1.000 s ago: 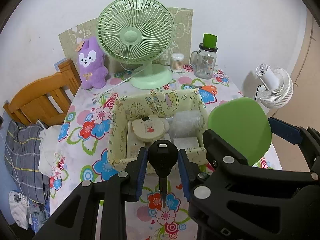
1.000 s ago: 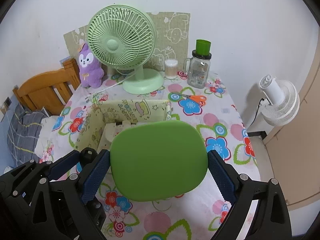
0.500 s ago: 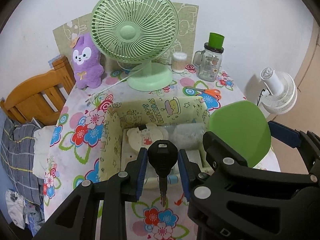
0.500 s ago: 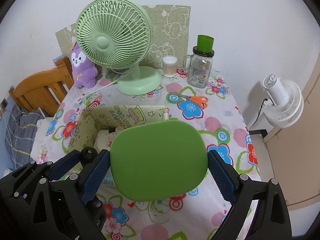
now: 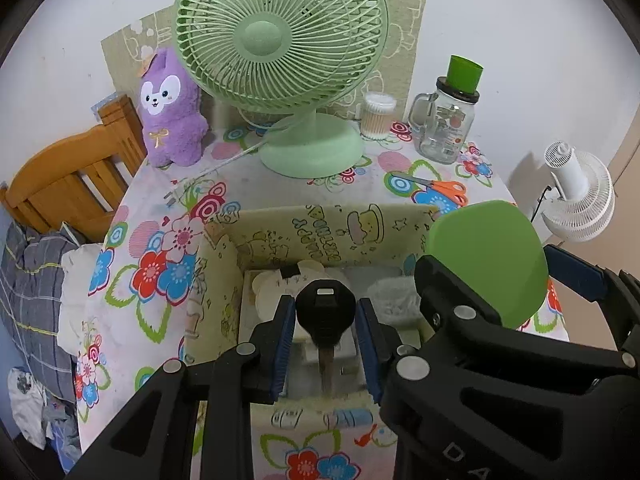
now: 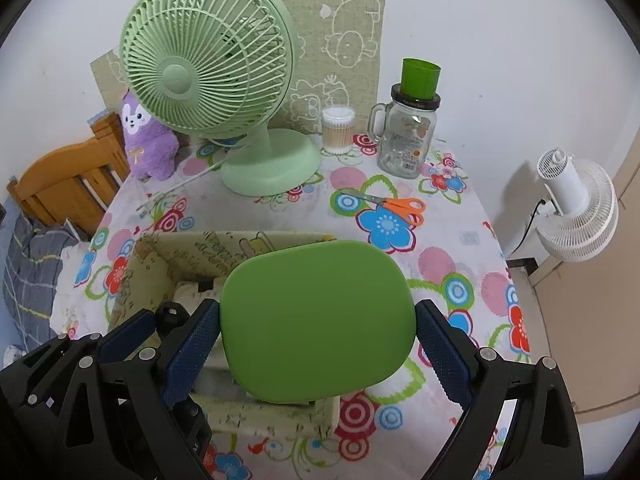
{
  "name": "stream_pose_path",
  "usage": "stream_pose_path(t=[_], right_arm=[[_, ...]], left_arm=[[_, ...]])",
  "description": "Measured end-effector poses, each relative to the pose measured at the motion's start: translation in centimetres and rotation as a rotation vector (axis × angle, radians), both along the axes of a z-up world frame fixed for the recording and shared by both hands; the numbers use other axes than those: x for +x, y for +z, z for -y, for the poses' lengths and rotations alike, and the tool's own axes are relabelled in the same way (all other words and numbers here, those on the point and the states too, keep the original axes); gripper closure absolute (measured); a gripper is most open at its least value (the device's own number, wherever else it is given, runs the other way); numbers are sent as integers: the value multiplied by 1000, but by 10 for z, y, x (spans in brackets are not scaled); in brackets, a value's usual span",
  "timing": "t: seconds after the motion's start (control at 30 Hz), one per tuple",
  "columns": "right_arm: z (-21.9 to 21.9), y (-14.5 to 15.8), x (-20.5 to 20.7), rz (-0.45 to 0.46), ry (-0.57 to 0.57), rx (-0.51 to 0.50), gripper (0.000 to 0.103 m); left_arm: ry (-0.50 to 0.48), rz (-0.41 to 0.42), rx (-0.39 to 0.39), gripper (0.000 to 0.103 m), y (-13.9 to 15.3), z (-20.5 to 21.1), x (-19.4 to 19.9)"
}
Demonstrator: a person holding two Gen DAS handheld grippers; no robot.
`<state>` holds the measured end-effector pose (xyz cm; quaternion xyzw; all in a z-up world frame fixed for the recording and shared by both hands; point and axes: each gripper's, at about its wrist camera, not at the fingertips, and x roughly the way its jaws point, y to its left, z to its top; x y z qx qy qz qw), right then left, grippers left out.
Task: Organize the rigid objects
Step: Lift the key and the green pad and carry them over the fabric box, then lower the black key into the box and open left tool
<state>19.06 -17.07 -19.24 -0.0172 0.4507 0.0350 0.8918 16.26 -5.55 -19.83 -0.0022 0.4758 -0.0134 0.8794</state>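
I am gripping a black-headed key (image 5: 325, 312) in my left gripper (image 5: 325, 322), the blue pads (image 5: 285, 332) pressing on both sides of its head while the metal blade is hanging straight down toward me. Directly beneath and just ahead of those fingers, the yellow patterned storage box (image 5: 320, 224) is sitting open on the floral tablecloth (image 5: 160, 240), with pale items I cannot identify lying inside.

In my right gripper (image 6: 316, 332) I am clamping a flat green rounded lid (image 6: 316, 320) across its width, the jaws standing wide against its two edges. The lid is hovering over the right part of the box (image 6: 192, 252).

Farther ahead of both grippers, a green desk fan (image 5: 284, 40), a purple plush toy (image 5: 170, 108), a glass jar mug (image 6: 406, 136) and orange-handled scissors (image 6: 400, 206) are standing on the table.
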Motion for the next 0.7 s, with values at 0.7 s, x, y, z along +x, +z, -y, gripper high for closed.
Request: stream_pose_path(t=[0.7], right_arm=[[-1, -11, 35, -8, 5, -24, 7]], left_arm=[[-19, -13, -19, 47, -11, 4, 36]])
